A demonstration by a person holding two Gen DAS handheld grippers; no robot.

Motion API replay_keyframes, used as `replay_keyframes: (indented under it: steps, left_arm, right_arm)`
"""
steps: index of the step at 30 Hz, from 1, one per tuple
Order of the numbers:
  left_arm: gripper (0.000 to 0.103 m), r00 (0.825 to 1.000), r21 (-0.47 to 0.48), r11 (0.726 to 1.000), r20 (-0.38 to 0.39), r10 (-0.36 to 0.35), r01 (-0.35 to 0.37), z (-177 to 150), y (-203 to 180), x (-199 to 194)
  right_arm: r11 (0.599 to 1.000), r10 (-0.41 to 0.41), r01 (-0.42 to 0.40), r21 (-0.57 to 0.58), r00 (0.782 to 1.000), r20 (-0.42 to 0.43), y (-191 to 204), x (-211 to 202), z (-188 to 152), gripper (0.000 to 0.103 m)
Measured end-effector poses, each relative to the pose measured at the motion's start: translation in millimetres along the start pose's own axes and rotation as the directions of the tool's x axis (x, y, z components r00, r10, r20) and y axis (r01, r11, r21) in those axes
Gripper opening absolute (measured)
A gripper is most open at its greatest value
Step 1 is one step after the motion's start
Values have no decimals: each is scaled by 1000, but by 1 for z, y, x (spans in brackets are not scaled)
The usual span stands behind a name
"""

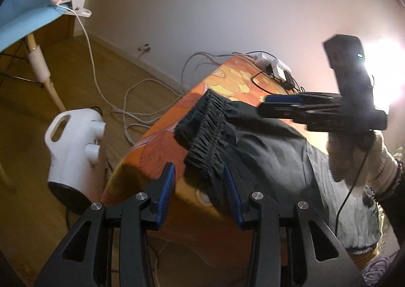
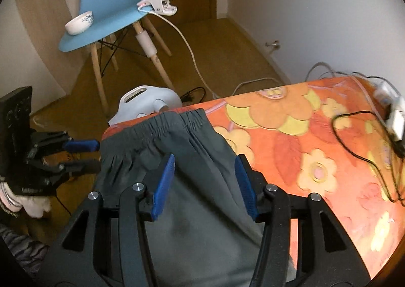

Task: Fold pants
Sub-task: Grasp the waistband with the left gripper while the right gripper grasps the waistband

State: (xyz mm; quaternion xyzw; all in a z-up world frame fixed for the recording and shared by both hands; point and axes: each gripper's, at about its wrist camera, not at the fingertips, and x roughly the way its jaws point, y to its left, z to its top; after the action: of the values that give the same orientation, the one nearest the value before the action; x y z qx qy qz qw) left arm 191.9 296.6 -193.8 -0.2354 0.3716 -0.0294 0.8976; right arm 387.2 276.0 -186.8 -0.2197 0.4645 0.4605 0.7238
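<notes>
Pants flat on the flowered table, both tongs released above the waistband end

Dark pants (image 2: pixel 177 160) lie spread on the orange cloth of the table (image 2: pixel 316 135), elastic waistband (image 1: pixel 205 132) near the far edge, likely so the corners can be reached. Left gripper (image 1: pixel 200 193) hangs with jaws apart at one waistband corner, grasping nothing. Right gripper (image 2: pixel 205 183) straddles the fabric with pads clear of it, probably lining up for a pinch.

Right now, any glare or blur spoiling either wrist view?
Left wrist view: a bright light source blows out the right edge behind the right tool, washing out the wall. Right wrist view: evenly lit, though the orange flowered table cover smears slightly; both bend with fisheye.
</notes>
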Motion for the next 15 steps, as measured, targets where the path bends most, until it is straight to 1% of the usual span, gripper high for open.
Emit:
replay_keyframes:
  steps: [2, 4, 5, 6, 7, 8, 10, 13, 15]
  left_arm:
    - [38, 1000, -1, 1000, -1, -10, 10, 0, -3, 3]
    - [37, 1000, 23, 1000, 4, 12, -12, -1, -9, 6]
    - [35, 999, 36, 999, 10, 36, -37, -1, -11, 7]
    - [27, 999, 39, 998, 11, 49, -49, -1, -12, 7]
    - [23, 998, 40, 997, 14, 60, -60, -1, -13, 7]
    - [22, 997, 38, 997, 20, 71, -72, -1, -12, 7]
    - [18, 997, 38, 996, 34, 75, -77, -2, -13, 5]
    - [15, 994, 96, 990, 53, 100, -105, -1, -22, 4]
    - [14, 992, 125, 986, 63, 107, -114, 2, -29, 5]
  right_arm:
    - [1000, 11, -11, -12, 1000, -10, 1, 7, 1, 51]
    - [999, 19, -20, -31, 1000, -23, 7, 13, 2, 51]
    - [999, 21, -22, -45, 999, -25, 10, 14, 1, 48]
    - [998, 19, -20, -56, 999, -29, 13, 15, 0, 44]
    - [998, 19, -21, -65, 999, -37, 15, 17, -1, 33]
    - [997, 19, -23, -72, 999, -45, 17, 18, -2, 20]
    - [996, 12, -17, -88, 999, -50, 21, 19, -4, 9]
    - [994, -7, 4, -107, 1000, -29, 24, 12, -7, 4]
    - [993, -42, 41, -110, 999, -7, 23, 6, -6, 3]
